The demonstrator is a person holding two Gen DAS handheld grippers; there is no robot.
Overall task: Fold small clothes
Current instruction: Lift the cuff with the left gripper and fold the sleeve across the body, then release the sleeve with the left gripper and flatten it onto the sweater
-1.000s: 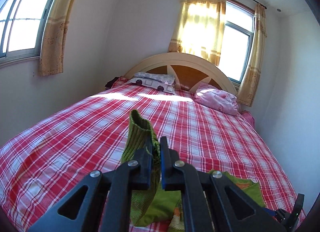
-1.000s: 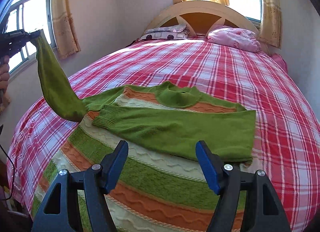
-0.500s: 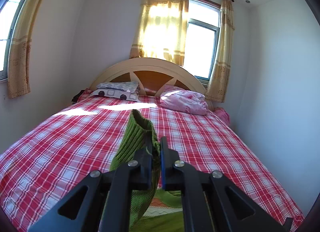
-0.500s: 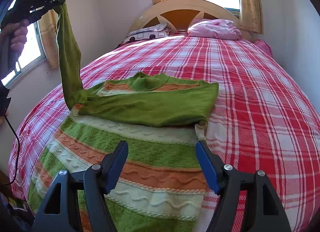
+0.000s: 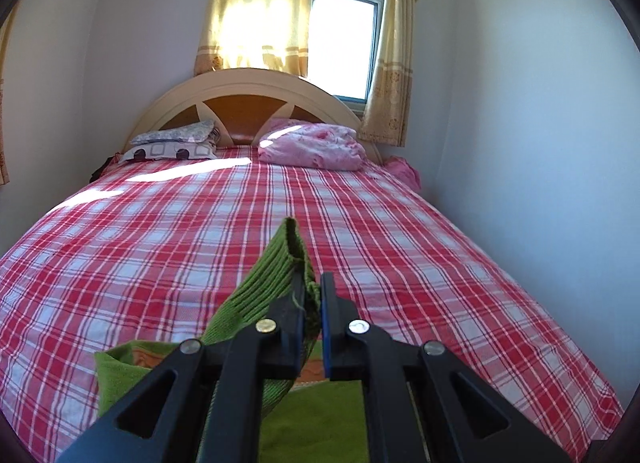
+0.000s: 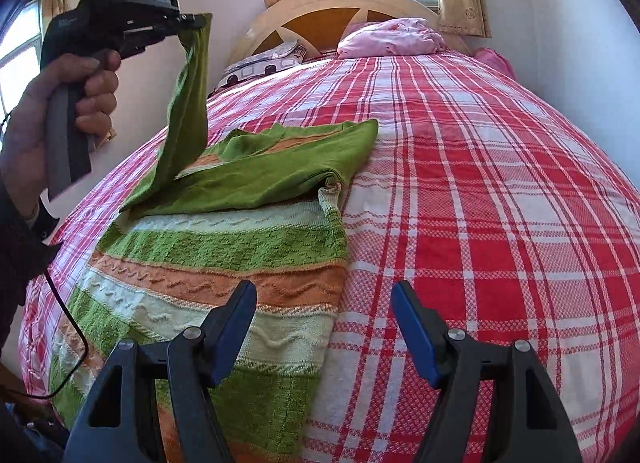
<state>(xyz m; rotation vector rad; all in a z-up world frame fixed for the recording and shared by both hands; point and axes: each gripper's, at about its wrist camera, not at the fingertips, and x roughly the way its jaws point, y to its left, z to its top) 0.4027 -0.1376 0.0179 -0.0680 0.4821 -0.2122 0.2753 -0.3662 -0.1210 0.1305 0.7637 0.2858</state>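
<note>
Red-checked bed (image 6: pixel 500 183) fills both views, with a striped sweater (image 6: pixel 224 271) spread flat along its near left edge, one green sleeve already lying across the chest. Nearest, the right tool (image 6: pixel 324 327) hovers released, its blue pads wide apart above the sweater's right hem, while higher on the left the left tool (image 6: pixel 192 21), in the person's hand (image 6: pixel 60 111), is clenched on the cuff (image 5: pixel 288 263) of the other sleeve (image 6: pixel 188 103), which hangs lifted from the shoulder. At the far edge lie a pink pillow (image 5: pixel 312 145) and a patterned pillow (image 5: pixel 176 143) against the headboard (image 5: pixel 248 103), below a curtained window (image 5: pixel 344 39).
</note>
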